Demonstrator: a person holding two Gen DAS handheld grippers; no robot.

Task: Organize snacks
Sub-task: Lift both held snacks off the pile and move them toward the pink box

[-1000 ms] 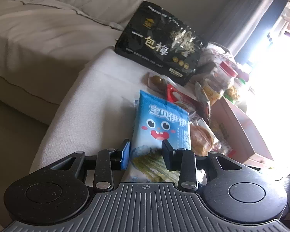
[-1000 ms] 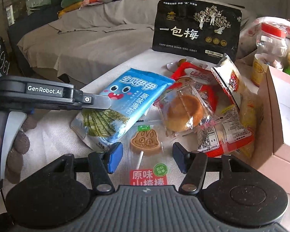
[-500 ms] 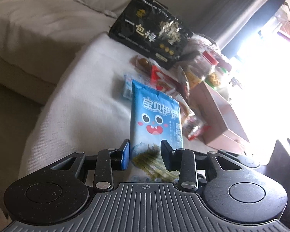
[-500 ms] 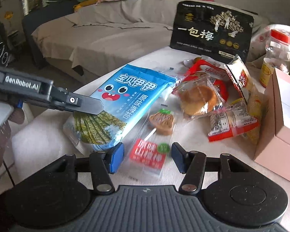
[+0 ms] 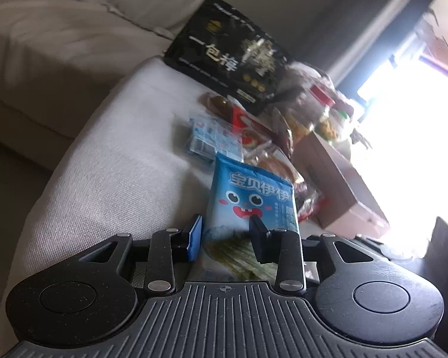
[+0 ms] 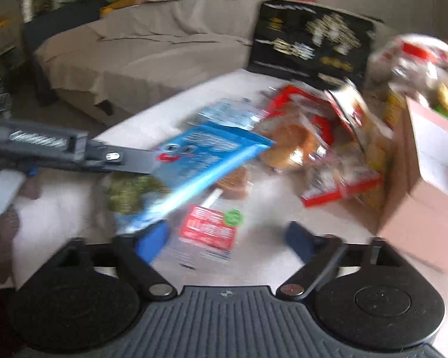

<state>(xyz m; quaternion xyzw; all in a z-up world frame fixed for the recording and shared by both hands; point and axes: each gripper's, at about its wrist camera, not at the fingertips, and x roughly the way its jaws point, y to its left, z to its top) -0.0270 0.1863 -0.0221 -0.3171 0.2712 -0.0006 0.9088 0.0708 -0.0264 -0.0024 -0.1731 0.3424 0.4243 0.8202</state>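
My left gripper [image 5: 225, 229] is shut on the lower end of a blue seaweed snack bag [image 5: 251, 203] with a cartoon face. In the right wrist view the same left gripper [image 6: 119, 156] reaches in from the left and holds that blue bag [image 6: 200, 155] tilted above the table. My right gripper [image 6: 227, 235] is low over the white cloth table [image 6: 152, 119] and its jaws are opening wide. A clear lollipop packet with a red label [image 6: 209, 229] lies flat between them, and the pads are not pressing on it. The right view is blurred.
A big black snack bag [image 6: 310, 38] stands at the back. A wrapped pastry [image 6: 295, 146] and red packets [image 6: 343, 191] are heaped in the middle. A pink open box [image 6: 427, 179] stands at the right, with jars [image 5: 319, 104] beyond it. A grey sofa [image 6: 152, 47] lies behind.
The right jaws have spread from a narrow gap to wide. My left gripper has lifted the blue bag off the heap, uncovering a small blue-and-white packet.
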